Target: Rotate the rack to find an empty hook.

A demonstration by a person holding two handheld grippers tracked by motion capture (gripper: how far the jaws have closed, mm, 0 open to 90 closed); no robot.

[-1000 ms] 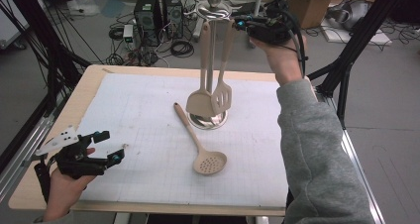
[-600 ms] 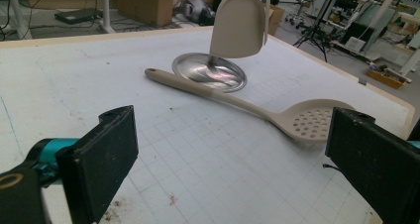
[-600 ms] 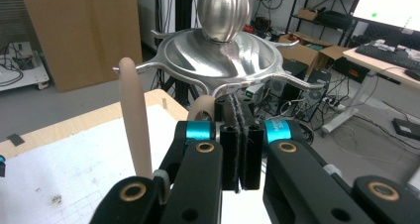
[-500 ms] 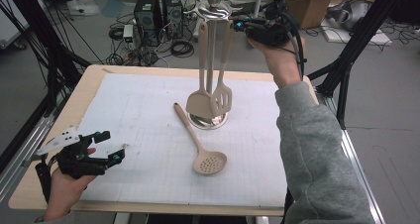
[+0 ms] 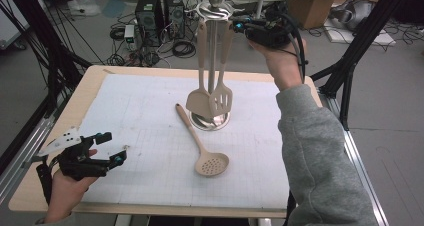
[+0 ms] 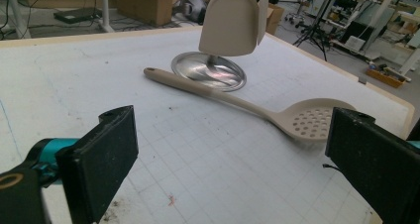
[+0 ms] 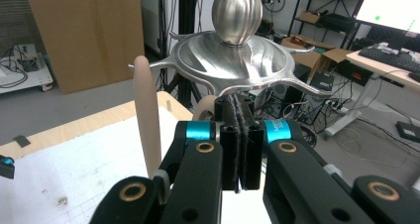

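While the right gripper (image 5: 239, 24) sits up at the stand's crown (image 7: 230, 60) with its jaws pressed flat together, it seems to pinch the tip of a hung utensil handle (image 7: 207, 107) just behind them, though that handle is mostly hidden there. To do this well, seat the handle's hole fully over a hook arm (image 7: 309, 89) before letting go, so it hangs freely beside the two utensils (image 5: 210, 100) already hanging. The left gripper (image 5: 111, 148) rests near the table's near left corner, jaws wide apart and empty. The slotted spoon (image 5: 202, 141) lies flat near the stand's base (image 5: 210, 121), its handle toward it, ready to be taken.
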